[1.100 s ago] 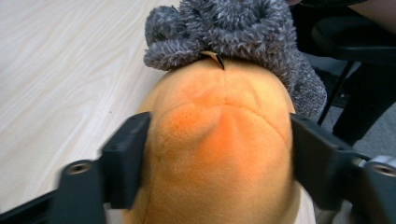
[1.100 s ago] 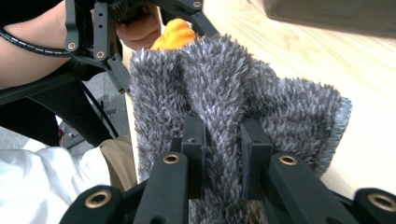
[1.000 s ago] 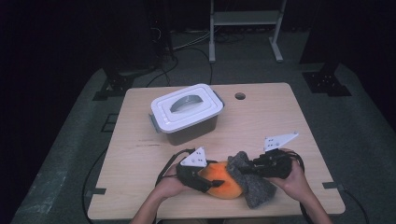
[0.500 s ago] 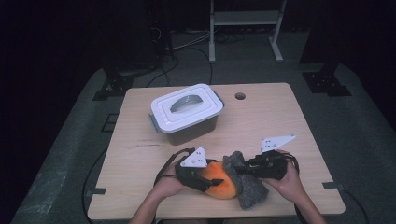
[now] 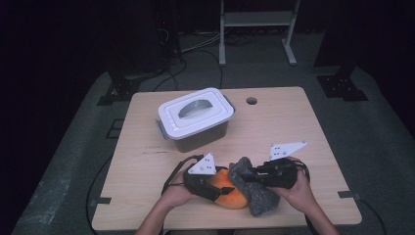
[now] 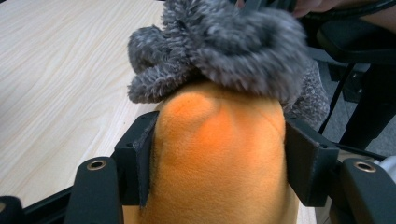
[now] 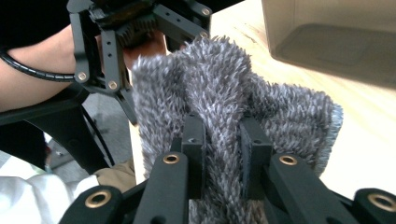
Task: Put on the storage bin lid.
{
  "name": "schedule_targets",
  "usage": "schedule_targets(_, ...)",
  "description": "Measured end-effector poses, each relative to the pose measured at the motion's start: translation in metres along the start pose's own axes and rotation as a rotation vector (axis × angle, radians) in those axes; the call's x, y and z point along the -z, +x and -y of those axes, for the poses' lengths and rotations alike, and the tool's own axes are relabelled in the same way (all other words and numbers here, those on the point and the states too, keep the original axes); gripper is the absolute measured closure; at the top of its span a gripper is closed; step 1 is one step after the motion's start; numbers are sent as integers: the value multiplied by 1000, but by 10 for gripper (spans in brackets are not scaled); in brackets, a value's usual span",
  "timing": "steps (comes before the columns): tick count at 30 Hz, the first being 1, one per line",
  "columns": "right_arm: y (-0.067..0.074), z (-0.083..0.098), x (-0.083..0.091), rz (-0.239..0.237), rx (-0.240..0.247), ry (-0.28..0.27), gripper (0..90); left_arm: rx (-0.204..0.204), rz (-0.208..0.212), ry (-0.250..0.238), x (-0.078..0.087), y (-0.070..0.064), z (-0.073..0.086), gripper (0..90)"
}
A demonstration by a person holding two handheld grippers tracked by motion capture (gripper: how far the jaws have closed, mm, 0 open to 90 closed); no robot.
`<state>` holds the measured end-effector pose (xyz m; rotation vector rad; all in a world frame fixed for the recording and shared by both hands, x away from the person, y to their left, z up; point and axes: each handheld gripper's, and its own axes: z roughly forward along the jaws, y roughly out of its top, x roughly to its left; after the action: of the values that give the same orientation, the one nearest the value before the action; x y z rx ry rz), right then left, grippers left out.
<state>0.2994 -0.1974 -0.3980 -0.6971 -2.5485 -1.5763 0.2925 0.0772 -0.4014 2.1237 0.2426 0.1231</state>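
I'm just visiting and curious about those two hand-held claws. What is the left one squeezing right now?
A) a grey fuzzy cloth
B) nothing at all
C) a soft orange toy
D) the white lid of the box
C: in the left gripper view the left gripper has its two black jaws pressed against the sides of the orange toy, while the grey fuzzy cloth is pinched by the right gripper.
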Motion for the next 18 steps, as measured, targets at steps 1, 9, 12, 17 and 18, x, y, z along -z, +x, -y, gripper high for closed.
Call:
schedule_targets(1,-4,3,1,6,-13,6,749,3,-1,-2,1,1,0,352)
schedule_targets(9,-14,7,12,43,-53,13,750,-21,-24,8,7,-1,-6,353)
schedule_targets(12,-2,-5,16,8,-22,-53,747,-42,-35,35,2,-5,-7,351)
schedule_targets(17,10,-11,-2,-7,23,-3,745,-56,-31,41,-4,-7,-6,300)
schedule_targets(18,8,-8,-7,-15,20,9,747,-57,-26,49,-5,-7,-4,261)
